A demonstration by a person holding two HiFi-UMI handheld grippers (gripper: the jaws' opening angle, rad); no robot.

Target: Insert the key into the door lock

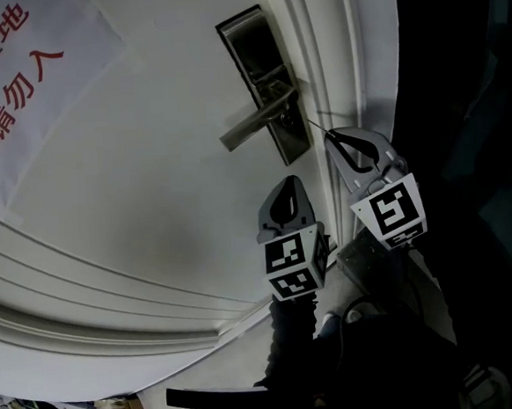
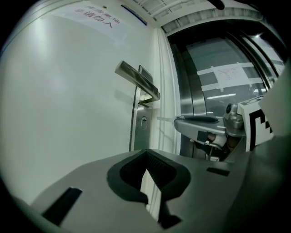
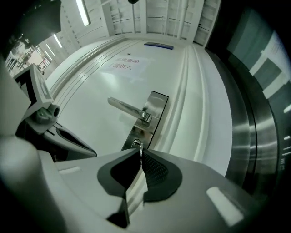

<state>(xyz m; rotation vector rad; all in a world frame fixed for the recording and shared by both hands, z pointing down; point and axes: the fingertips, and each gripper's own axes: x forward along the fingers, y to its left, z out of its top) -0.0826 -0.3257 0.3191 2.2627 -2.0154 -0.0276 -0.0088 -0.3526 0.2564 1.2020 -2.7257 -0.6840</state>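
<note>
My left gripper (image 2: 146, 153) sits nearest me with its jaws clenched tip to tip and nothing between them, held low beside the right one and pointed at the door; my right gripper (image 3: 140, 153) is clamped on the key (image 3: 140, 146), which sticks out a little way past the jaw tips as a thin metal blade; in the left gripper view I see that blade level and aimed at the keyhole (image 3: 136, 143), with its tip just short of it and a sliver of plate visible between them, so the key is not in; the keyhole sits in the lower part of the steel lock plate (image 3: 158, 102), below the handle (image 3: 126, 108), which juts out to the side away from the door edge; the plate is mounted near the moulded edge of the white door (image 3: 91, 77); farther up the door is a paper sign (image 1: 8, 82) with red characters.
</note>
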